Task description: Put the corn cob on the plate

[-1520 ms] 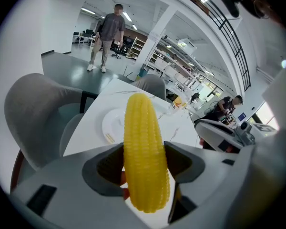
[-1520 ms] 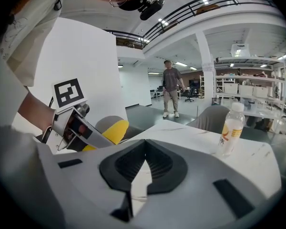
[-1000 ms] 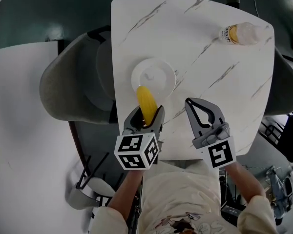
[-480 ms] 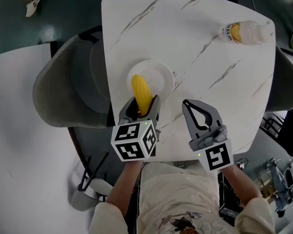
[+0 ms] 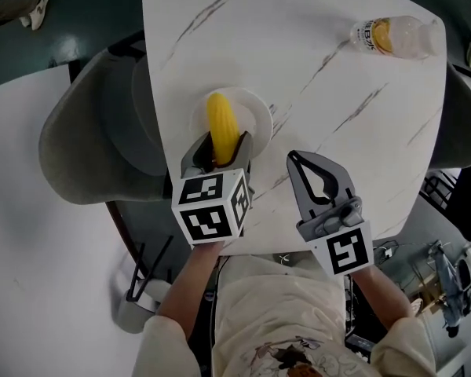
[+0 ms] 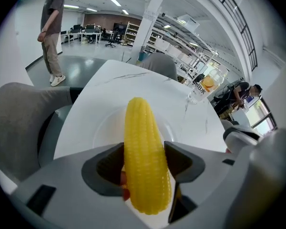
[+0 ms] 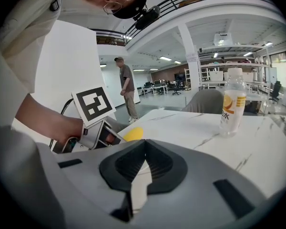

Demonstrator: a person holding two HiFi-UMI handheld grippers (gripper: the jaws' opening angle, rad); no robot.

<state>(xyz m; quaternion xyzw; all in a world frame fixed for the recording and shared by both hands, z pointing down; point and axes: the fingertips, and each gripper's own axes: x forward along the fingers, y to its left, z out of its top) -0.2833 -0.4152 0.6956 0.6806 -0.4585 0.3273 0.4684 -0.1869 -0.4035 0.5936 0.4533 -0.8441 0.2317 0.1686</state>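
Note:
A yellow corn cob (image 5: 221,127) (image 6: 143,159) sticks forward out of my left gripper (image 5: 218,149), which is shut on its near end. The cob's far half hangs over the white plate (image 5: 254,115) (image 6: 101,128) near the table's left edge; contact with the plate cannot be told. My right gripper (image 5: 315,171) hovers over the marble table (image 5: 322,93) to the right of the plate, shut with nothing between its jaws. From the right gripper view the cob's tip (image 7: 132,133) shows beside the left gripper's marker cube (image 7: 94,105).
A bottle of orange drink (image 5: 396,38) (image 7: 231,102) stands at the table's far right corner. Grey chairs sit at the left (image 5: 94,124) and far right of the table. A person (image 6: 51,32) stands on the floor beyond.
My left gripper has carried the corn cob forward, so more of it now lies over the plate. The right gripper has stayed put relative to the table.

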